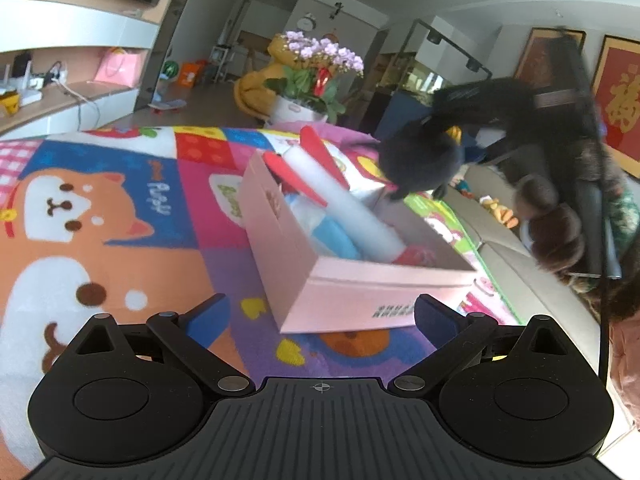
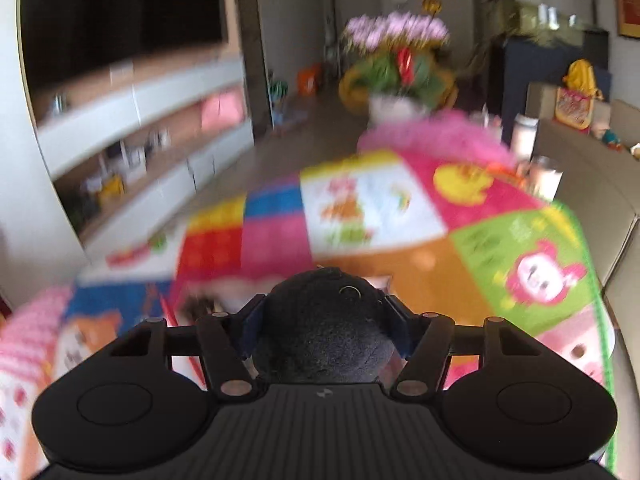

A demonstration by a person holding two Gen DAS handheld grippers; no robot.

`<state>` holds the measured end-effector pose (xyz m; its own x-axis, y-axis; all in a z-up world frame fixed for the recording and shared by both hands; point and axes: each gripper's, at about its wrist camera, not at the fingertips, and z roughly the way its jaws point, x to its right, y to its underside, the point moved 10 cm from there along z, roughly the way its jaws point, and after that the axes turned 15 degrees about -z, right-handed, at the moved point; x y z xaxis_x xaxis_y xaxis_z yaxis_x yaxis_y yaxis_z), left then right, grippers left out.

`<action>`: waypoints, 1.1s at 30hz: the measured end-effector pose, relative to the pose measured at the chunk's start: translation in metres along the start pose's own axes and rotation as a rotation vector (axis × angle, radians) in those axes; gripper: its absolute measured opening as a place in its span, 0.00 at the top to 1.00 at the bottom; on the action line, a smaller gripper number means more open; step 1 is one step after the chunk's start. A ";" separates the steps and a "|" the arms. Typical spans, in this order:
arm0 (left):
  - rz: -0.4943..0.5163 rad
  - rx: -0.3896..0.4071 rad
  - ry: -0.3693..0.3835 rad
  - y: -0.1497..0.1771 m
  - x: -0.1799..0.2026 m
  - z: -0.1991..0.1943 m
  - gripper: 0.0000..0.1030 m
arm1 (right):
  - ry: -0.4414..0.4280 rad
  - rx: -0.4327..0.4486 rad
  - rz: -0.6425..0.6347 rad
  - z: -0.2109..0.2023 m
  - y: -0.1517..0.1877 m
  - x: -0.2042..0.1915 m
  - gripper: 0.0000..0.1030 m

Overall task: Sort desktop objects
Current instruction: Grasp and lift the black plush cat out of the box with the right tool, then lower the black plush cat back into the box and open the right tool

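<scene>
Pink box (image 1: 352,296) sits on the patterned blanket (image 1: 120,216), already holding a white roll (image 1: 352,216), red-and-blue soft items and more; sorting looks partly done.

Right gripper (image 2: 326,328) is clamped on a dark, fuzzy, rounded toy (image 2: 320,332), pads pressing both flanks. From the left wrist view the same black plush (image 1: 420,160) hangs over the box's far corner, probably bound for it, though blur hides whether it touches the rim.

Left gripper (image 1: 320,316) hovers near the box's front wall, jaws spread wide, nothing between them.

Toy still to be released.
</scene>
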<state>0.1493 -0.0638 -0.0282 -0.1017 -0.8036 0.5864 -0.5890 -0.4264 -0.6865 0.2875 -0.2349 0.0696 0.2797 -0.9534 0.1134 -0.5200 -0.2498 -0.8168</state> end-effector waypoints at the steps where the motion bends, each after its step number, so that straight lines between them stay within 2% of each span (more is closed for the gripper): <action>1: 0.010 -0.003 0.007 -0.005 0.004 -0.001 0.02 | -0.003 0.027 0.010 -0.008 -0.008 0.004 0.39; 5: 0.141 0.004 0.051 -0.032 0.038 0.004 0.02 | -0.029 0.089 0.044 -0.031 -0.022 0.013 0.39; 8: 0.213 -0.014 0.064 -0.050 0.063 0.026 0.01 | -0.041 0.130 0.050 -0.043 -0.027 0.017 0.39; 12: 0.217 -0.120 0.014 -0.058 0.073 0.078 0.01 | -0.047 0.193 0.037 -0.060 -0.042 0.024 0.39; 15: 0.213 -0.198 0.013 -0.056 0.081 0.115 0.01 | -0.046 0.225 0.028 -0.069 -0.052 0.030 0.39; 18: 0.214 -0.244 0.095 -0.055 0.099 0.145 0.00 | -0.032 0.261 0.014 -0.075 -0.060 0.034 0.39; 21: 0.214 -0.351 0.187 -0.045 0.112 0.168 0.00 | -0.032 0.277 0.018 -0.075 -0.062 0.038 0.39; 23: 0.231 -0.327 0.176 -0.048 0.112 0.161 0.00 | -0.033 0.270 0.022 -0.070 -0.061 0.039 0.39; 28: 0.246 -0.155 0.116 -0.068 0.090 0.097 0.00 | -0.072 0.230 0.044 -0.046 -0.051 0.037 0.39; 31: 0.236 -0.102 0.051 -0.065 0.070 0.073 0.00 | -0.102 0.167 0.072 -0.018 -0.030 0.031 0.38; 33: 0.235 -0.094 0.028 -0.056 0.057 0.059 0.00 | -0.085 0.102 0.071 0.002 -0.006 0.027 0.34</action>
<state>0.2238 -0.1102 0.0188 -0.2661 -0.8639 0.4276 -0.6185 -0.1871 -0.7631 0.2995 -0.2585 0.0767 0.3148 -0.9491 0.0089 -0.4571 -0.1598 -0.8750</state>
